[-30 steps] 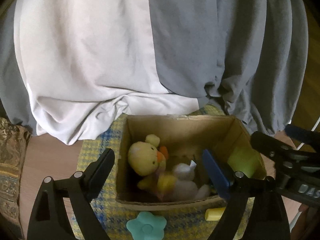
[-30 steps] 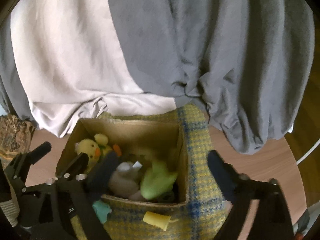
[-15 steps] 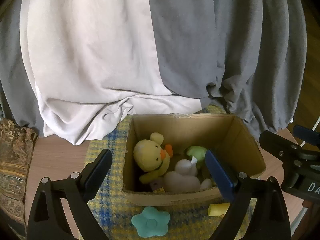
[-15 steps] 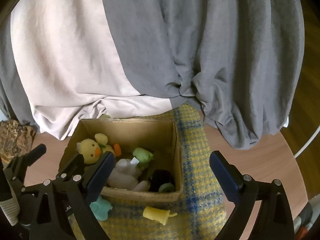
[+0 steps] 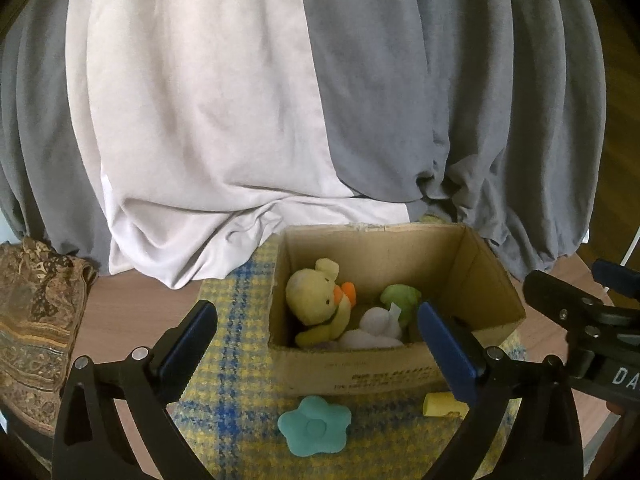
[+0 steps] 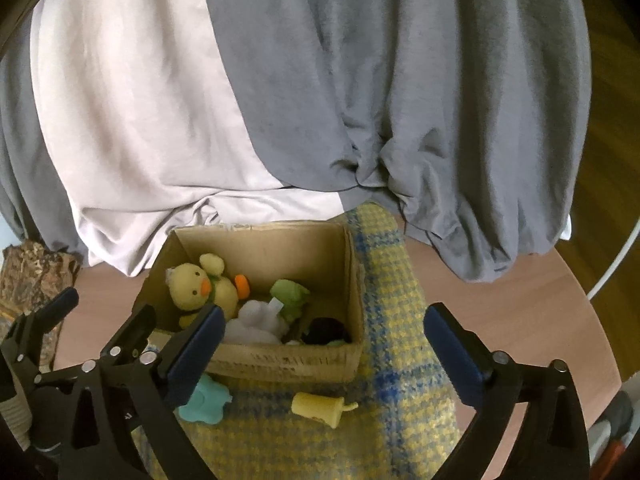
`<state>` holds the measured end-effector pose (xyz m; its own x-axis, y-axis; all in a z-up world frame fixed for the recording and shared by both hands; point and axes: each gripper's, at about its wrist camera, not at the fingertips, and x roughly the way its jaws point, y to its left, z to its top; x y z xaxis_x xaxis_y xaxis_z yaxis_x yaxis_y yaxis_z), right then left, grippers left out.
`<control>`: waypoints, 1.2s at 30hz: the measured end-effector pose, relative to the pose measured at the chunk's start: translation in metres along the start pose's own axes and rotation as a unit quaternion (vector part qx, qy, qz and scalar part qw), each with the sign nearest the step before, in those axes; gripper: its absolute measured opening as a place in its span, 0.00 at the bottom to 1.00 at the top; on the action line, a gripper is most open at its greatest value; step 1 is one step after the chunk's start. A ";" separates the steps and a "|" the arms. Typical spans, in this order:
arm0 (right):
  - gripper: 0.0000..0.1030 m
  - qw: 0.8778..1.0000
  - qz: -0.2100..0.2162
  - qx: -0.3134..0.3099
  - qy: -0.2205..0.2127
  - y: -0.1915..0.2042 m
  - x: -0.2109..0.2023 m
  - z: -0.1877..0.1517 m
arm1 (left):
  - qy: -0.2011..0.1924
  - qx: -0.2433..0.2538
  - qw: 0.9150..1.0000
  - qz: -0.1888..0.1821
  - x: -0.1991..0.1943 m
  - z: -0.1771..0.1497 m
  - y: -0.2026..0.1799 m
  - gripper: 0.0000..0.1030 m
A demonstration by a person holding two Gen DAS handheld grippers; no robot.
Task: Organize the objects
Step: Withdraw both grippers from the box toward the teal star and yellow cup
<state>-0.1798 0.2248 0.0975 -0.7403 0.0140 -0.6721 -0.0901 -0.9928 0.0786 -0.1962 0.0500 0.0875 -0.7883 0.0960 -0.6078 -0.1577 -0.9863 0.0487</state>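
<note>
A wooden table (image 6: 500, 300) is carrying everything, with grey and white curtains (image 5: 280, 100) hanging down onto its far edge. A yellow-and-blue checked cloth (image 6: 400, 360) is lying across the middle of the table, running from the far edge toward the near edge. An open cardboard box (image 5: 360, 376) is sitting on the cloth, its long axis running parallel to the table's near edge and its open mouth facing up.

Inside the box, a yellow plush duck (image 5: 316, 300) is lying at the left end, its orange beak pointing right toward the box's middle. A white plush toy (image 5: 376, 332) is resting against the duck near the front wall, and a green plush toy (image 5: 400, 296) is lying just behind it. In the right wrist view, something dark is sitting in the box's near right corner, too shadowed to name.

On the cloth just in front of the box, a teal flower-shaped toy (image 5: 314, 430) is lying flat. To its right, a small yellow bottle-shaped toy (image 6: 318, 408) is lying on its side, long axis along the table's near edge, its narrow tip pointing right.

The left claw (image 5: 316, 344) is hovering before the box, its jaws opening wide with nothing gripped between them. The right claw (image 6: 324, 348) is hovering alongside, its jaws likewise opening wide, touching nothing.
</note>
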 end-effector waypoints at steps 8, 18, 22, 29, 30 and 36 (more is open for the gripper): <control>0.99 0.999 0.006 0.032 0.005 -0.012 -0.003 -0.024 | 0.004 -0.003 1.000 0.010 -0.007 -0.025 0.004 0.99; 0.99 0.999 -0.002 0.043 0.024 -0.012 0.009 -0.057 | 0.017 -0.012 0.999 0.026 -0.001 -0.057 0.010 0.99; 0.99 0.999 -0.013 0.037 0.029 -0.012 0.014 -0.069 | 0.025 -0.008 0.999 0.025 0.005 -0.071 0.008 0.99; 0.99 0.998 -0.025 0.036 0.040 -0.011 0.026 -0.084 | 0.046 -0.015 0.999 0.024 0.022 -0.094 0.011 0.99; 0.99 0.998 -0.025 0.037 0.044 -0.011 0.030 -0.087 | 0.048 -0.015 0.998 0.024 0.024 -0.096 0.012 0.99; 0.99 0.997 -0.029 0.033 0.062 -0.007 0.048 -0.100 | 0.076 -0.015 0.997 0.018 0.044 -0.110 0.017 0.99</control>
<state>-0.1484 0.2206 -0.0092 -0.6444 0.0516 -0.7629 -0.1764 -0.9808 0.0827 -0.1683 0.0231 -0.0252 -0.6929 0.0417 -0.7198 -0.1116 -0.9925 0.0499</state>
